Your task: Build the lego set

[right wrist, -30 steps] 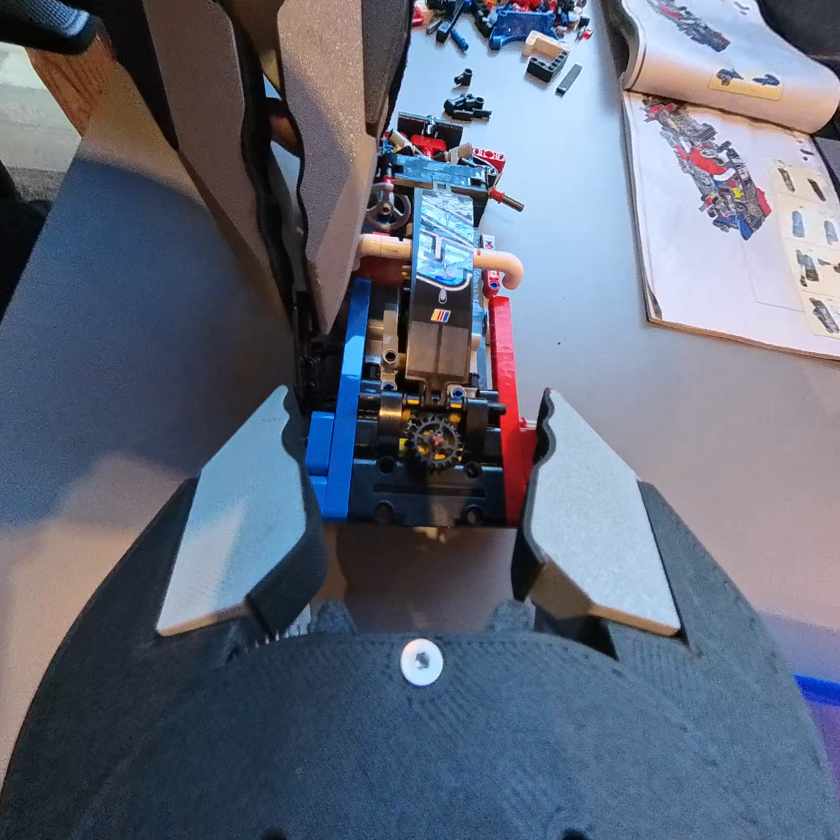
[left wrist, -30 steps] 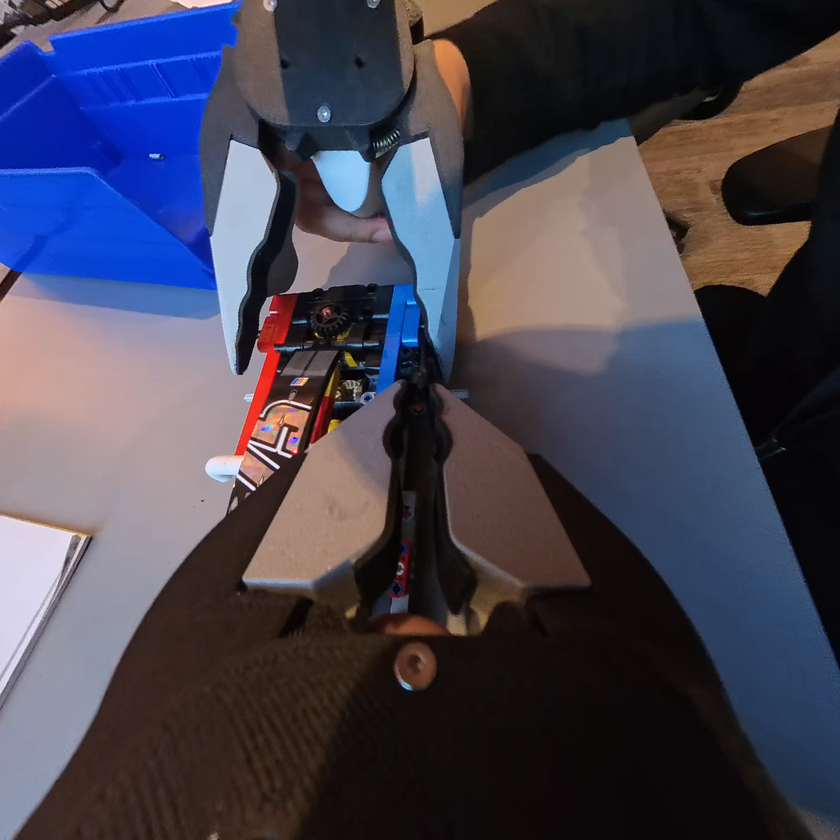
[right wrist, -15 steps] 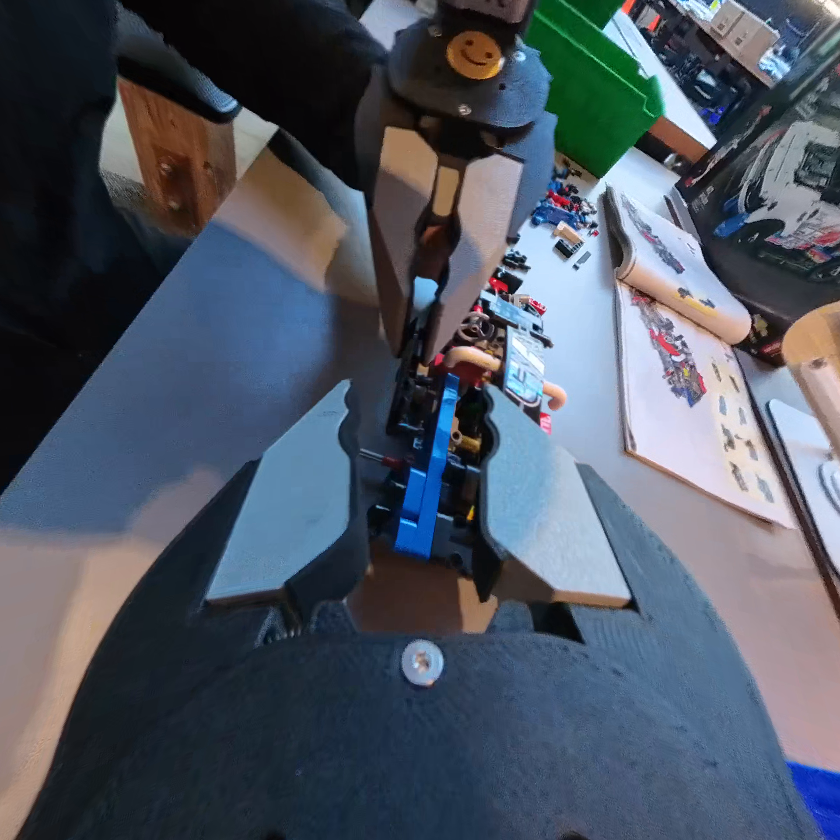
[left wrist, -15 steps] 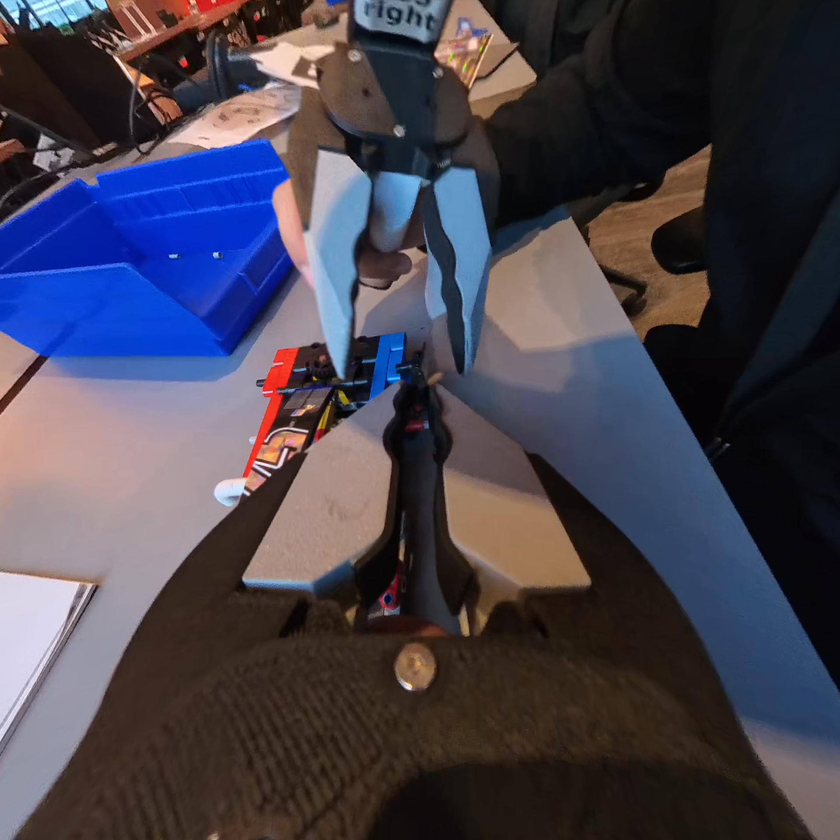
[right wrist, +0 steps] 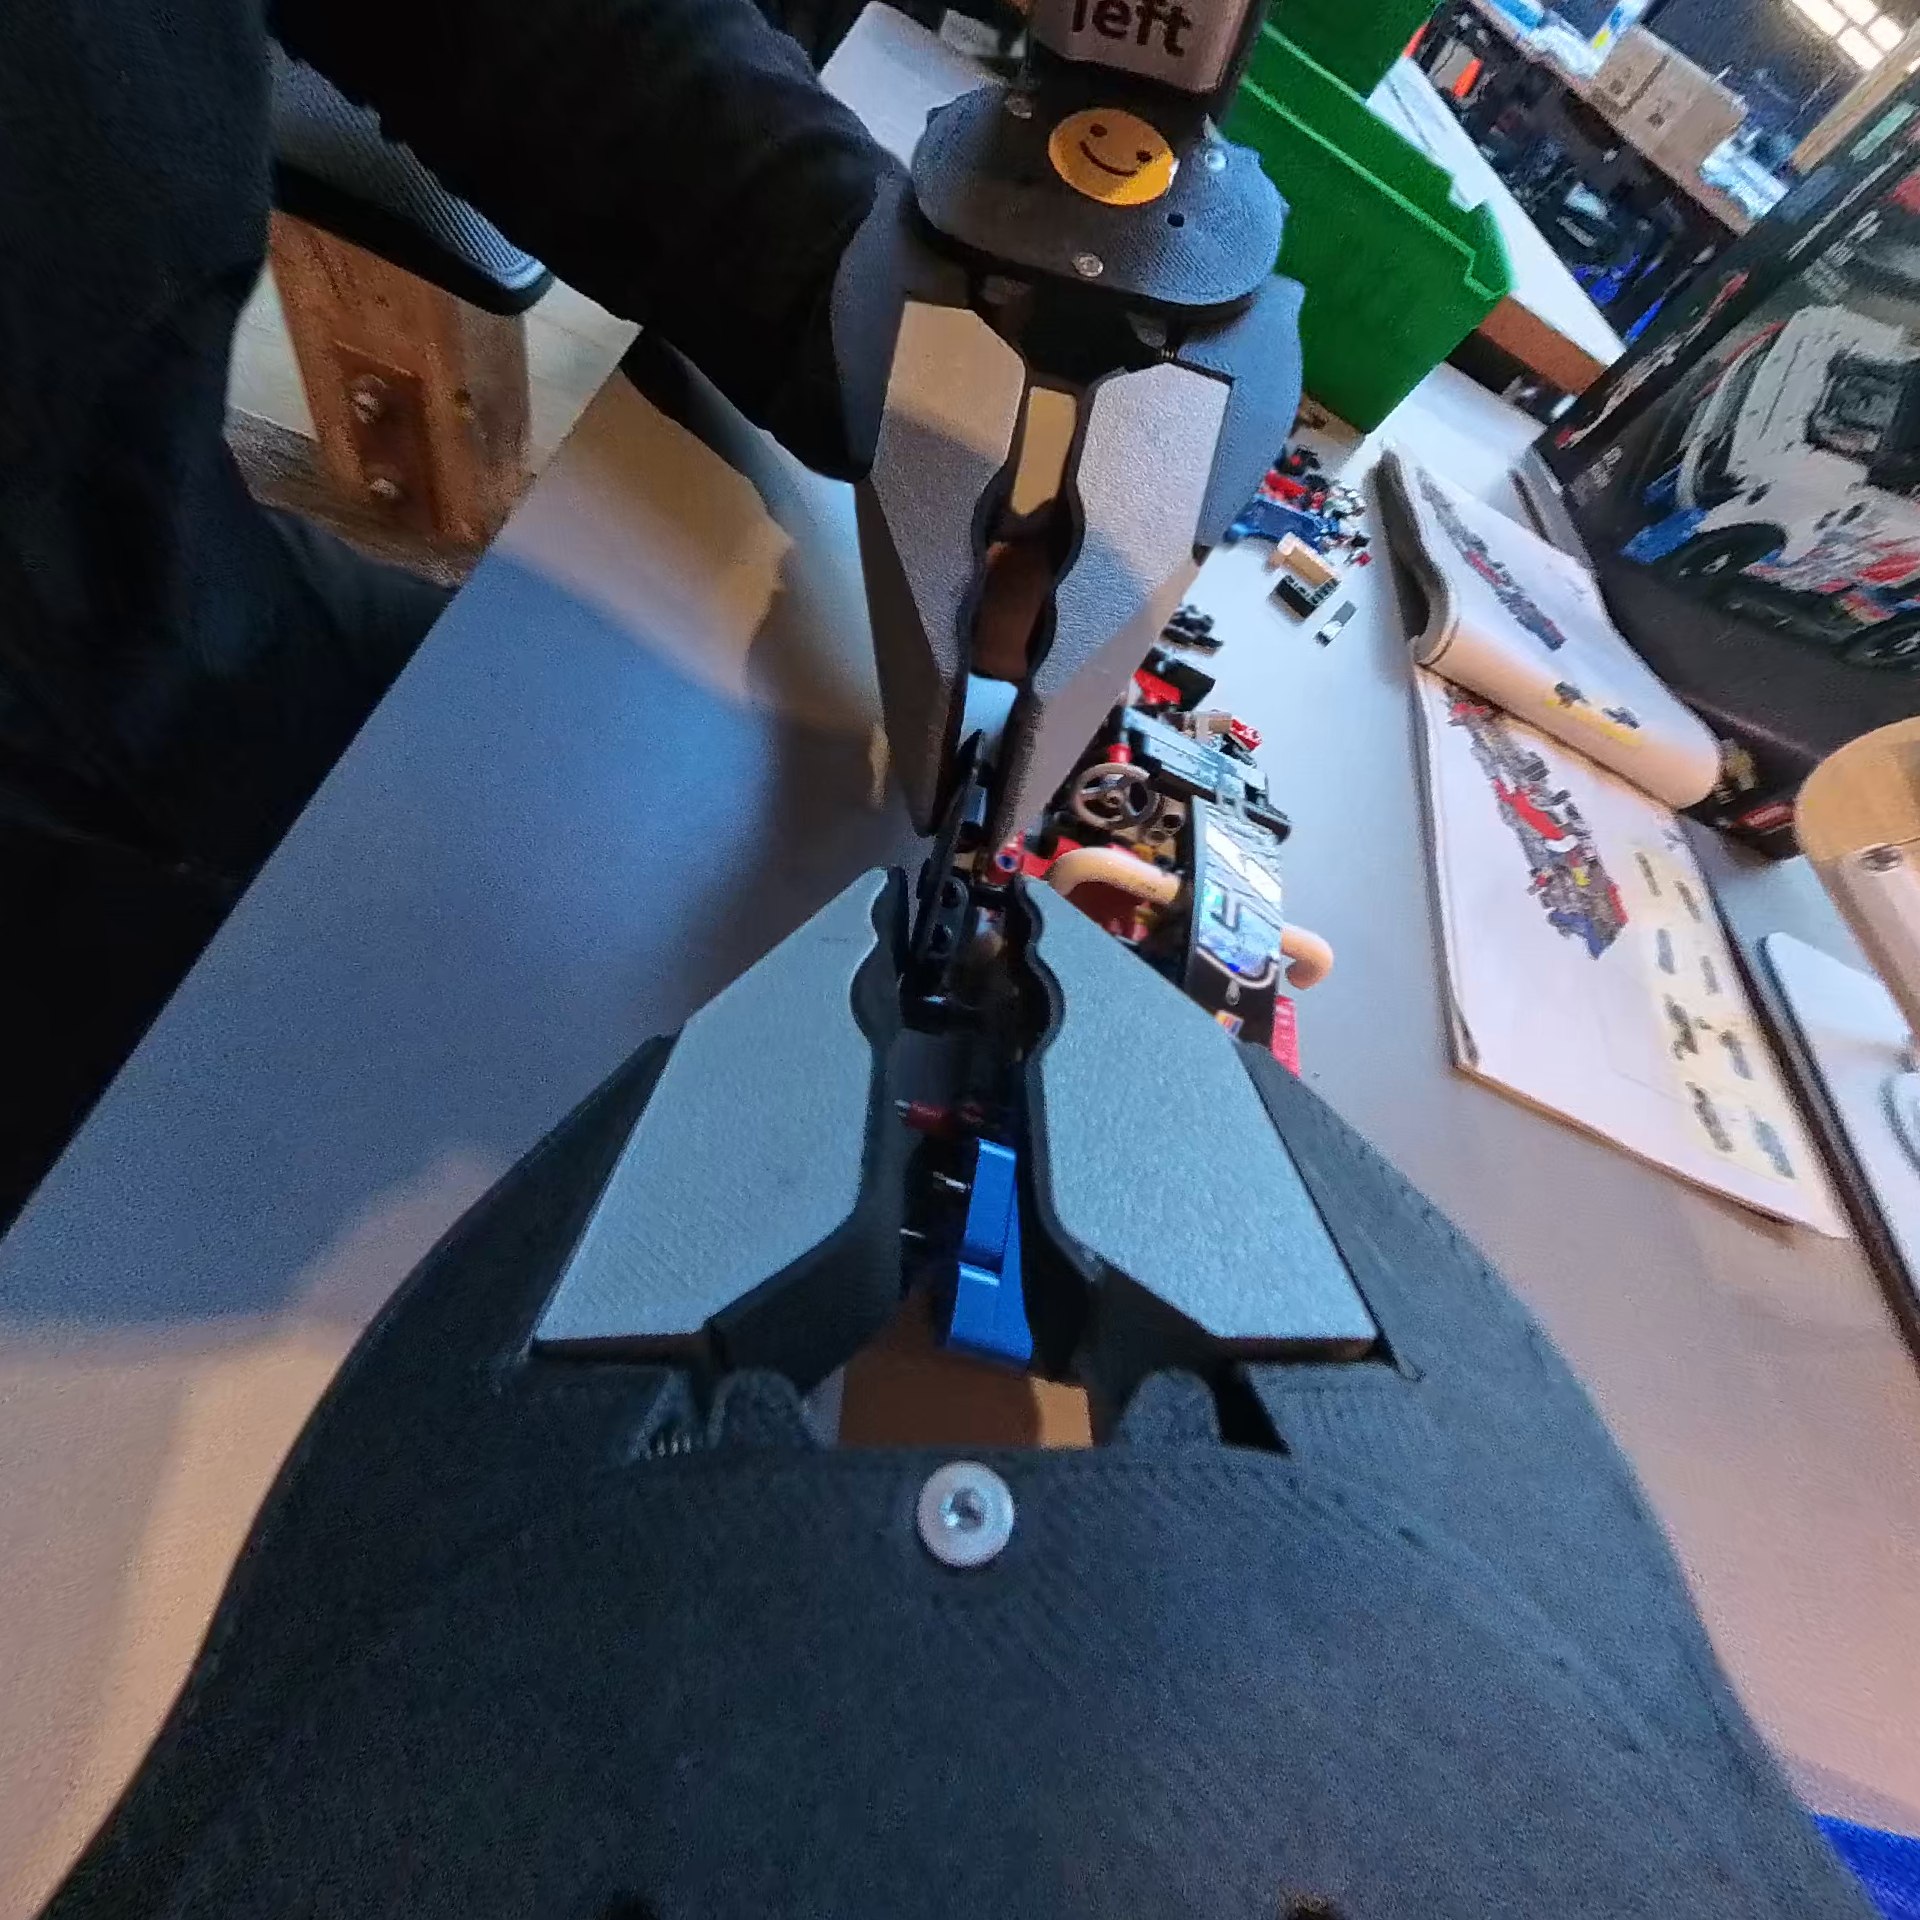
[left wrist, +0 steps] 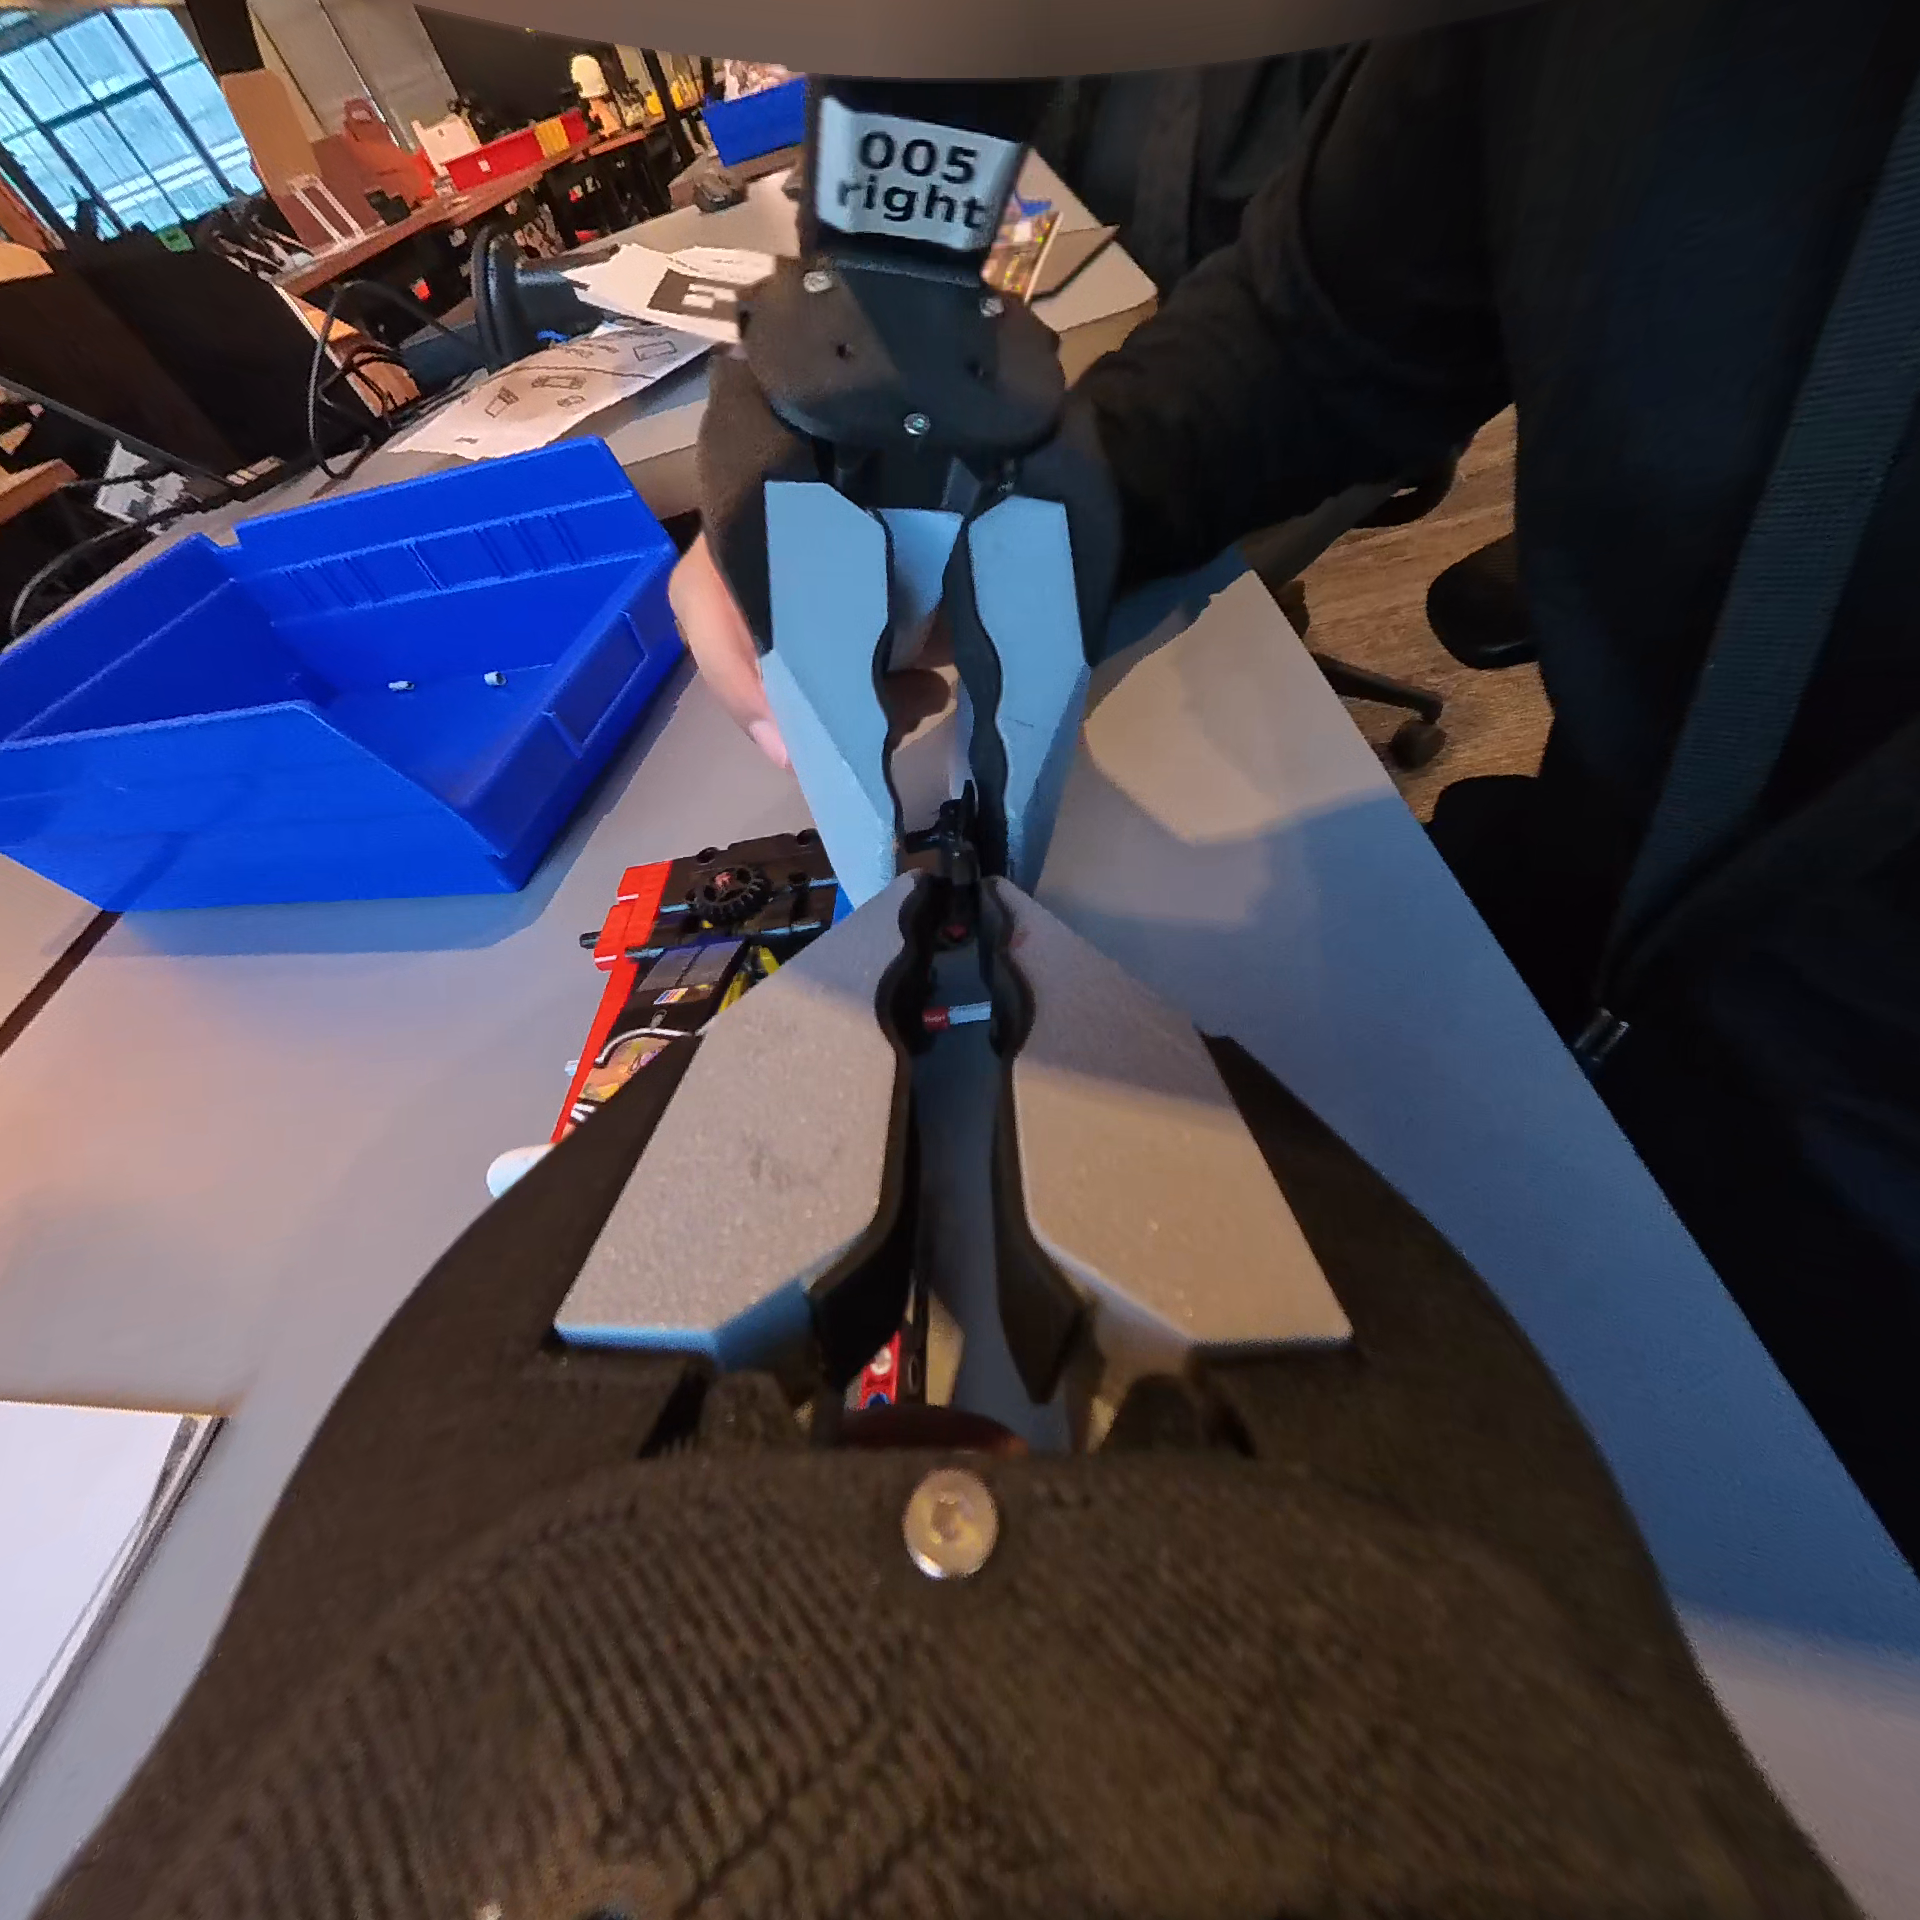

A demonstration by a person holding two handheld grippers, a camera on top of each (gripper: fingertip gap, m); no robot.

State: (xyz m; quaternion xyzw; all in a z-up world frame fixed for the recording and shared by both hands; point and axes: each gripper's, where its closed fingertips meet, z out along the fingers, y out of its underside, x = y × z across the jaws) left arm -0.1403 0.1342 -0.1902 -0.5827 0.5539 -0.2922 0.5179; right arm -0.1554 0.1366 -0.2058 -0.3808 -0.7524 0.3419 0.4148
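Note:
The lego car model [left wrist: 707, 956], red-sided with a black gear on top, lies on the grey table [left wrist: 1299, 987]. My left gripper [left wrist: 951, 909] is shut on a thin black lego piece [left wrist: 954, 847] that sticks out past its tips, at the model's right side. My right gripper [left wrist: 940, 831] faces it from the far side and is closed onto the same piece. In the right wrist view my right gripper [right wrist: 961, 914] pinches the black holed piece [right wrist: 940, 940]. The model's blue side beam [right wrist: 987, 1257] shows in the gap. The left gripper [right wrist: 971, 800] stands just beyond, and the model [right wrist: 1226, 894] lies to the right.
A blue bin [left wrist: 312, 675] stands at the left behind the model. An open instruction booklet [right wrist: 1579, 935], loose lego parts [right wrist: 1299, 540], a green bin [right wrist: 1371, 239] and the set's box [right wrist: 1766, 468] lie further along the table. The table edge [left wrist: 1558, 1091] is close on the right. Left and right tips are no more than a few centimetres apart.
My right gripper was open astride the model's rear end; it has tilted up, shifted to the blue side and closed onto the black piece. The left gripper has stayed shut.

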